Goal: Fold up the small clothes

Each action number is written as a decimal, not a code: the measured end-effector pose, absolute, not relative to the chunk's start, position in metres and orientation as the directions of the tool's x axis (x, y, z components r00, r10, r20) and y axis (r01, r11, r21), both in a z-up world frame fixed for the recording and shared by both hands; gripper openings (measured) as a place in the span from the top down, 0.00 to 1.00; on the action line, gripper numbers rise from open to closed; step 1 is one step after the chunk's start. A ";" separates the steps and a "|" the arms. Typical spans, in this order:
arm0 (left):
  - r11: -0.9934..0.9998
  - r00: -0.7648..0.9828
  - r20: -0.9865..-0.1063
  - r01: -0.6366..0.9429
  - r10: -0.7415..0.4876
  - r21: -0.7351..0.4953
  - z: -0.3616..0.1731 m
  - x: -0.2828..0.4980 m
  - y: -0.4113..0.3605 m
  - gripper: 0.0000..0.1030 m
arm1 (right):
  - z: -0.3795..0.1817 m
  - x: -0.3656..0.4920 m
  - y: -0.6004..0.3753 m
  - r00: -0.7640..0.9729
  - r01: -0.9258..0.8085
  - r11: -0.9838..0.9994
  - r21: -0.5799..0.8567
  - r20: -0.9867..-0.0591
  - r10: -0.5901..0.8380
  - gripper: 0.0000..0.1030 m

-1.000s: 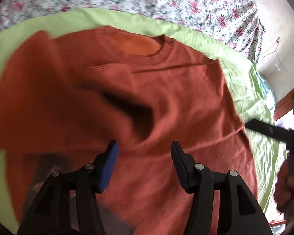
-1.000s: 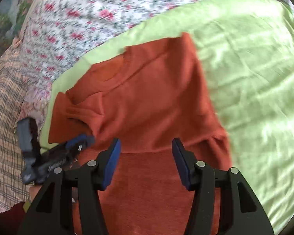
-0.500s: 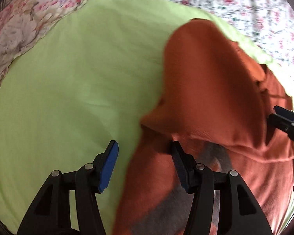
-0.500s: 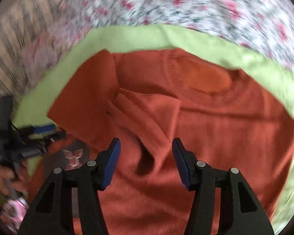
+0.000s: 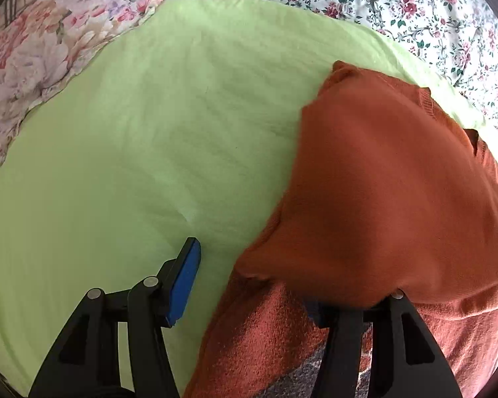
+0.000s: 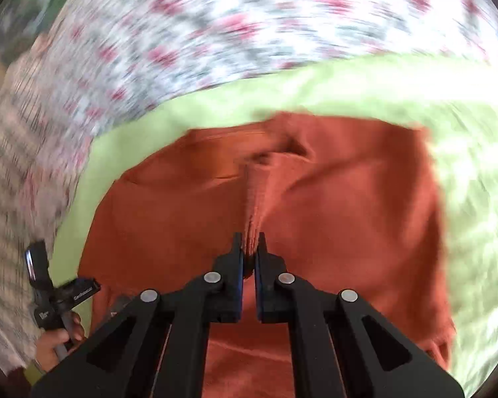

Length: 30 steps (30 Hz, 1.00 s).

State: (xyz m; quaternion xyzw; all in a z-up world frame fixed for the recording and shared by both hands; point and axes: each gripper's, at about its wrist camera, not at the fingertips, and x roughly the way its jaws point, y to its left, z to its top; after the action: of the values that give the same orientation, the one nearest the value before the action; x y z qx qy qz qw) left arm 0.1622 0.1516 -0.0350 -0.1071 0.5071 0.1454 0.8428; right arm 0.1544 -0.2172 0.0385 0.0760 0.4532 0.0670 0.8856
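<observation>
Now right gripper (image 6: 249, 248) pinches a ridge of the orange sweater (image 6: 348, 199).

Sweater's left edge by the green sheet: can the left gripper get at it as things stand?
Probably yes. The left gripper is open, straddling the sweater edge over the green sheet; cloth already drapes over one finger, and nothing blocks it.

Each fisheye camera sits behind its own jaws, looking steeply down at close range. The left view faces the rust-orange knitted sweater (image 5: 381, 182) on the lime-green sheet (image 5: 132, 149); the blurred right view shares both.
</observation>
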 end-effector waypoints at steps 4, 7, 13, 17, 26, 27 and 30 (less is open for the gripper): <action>0.929 0.441 -0.886 -0.369 0.140 -0.038 -0.038 0.166 0.148 0.46 | 0.019 0.135 -0.267 0.553 0.066 0.971 0.232 -0.818 0.158 0.94; 0.915 0.445 -0.888 -0.396 0.112 -0.083 -0.036 0.161 0.155 0.48 | 0.005 0.124 -0.277 0.528 0.093 0.965 0.245 -0.834 0.161 0.94; 0.865 0.471 -0.882 -0.452 0.026 -0.217 -0.038 0.150 0.180 0.48 | 0.007 0.112 -0.270 0.544 0.058 0.971 0.232 -0.823 0.164 0.94; 0.828 0.490 -0.871 -0.480 -0.023 -0.291 -0.040 0.146 0.191 0.48 | -0.008 0.110 -0.275 0.475 0.093 0.972 0.218 -0.867 0.149 0.83; 0.850 0.479 -0.845 -0.318 -0.238 -0.420 -0.018 0.129 0.199 0.50 | 0.005 0.093 -0.307 0.497 0.149 0.953 0.265 -0.853 0.160 0.61; 0.861 0.491 -0.836 -0.286 -0.245 -0.421 -0.009 0.129 0.198 0.47 | 0.007 0.092 -0.309 0.500 0.150 0.952 0.269 -0.851 0.161 0.60; 0.893 0.516 -0.828 -0.235 -0.221 -0.385 0.010 0.151 0.192 0.38 | 0.017 0.088 -0.308 0.536 0.160 0.965 0.209 -0.839 0.093 0.59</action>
State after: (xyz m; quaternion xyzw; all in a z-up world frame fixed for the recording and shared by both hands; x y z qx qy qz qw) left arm 0.1515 0.1921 0.0096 -0.2316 0.4919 0.0042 0.8393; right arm 0.0877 -0.3080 0.0174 0.1314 0.4811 -0.0192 0.8666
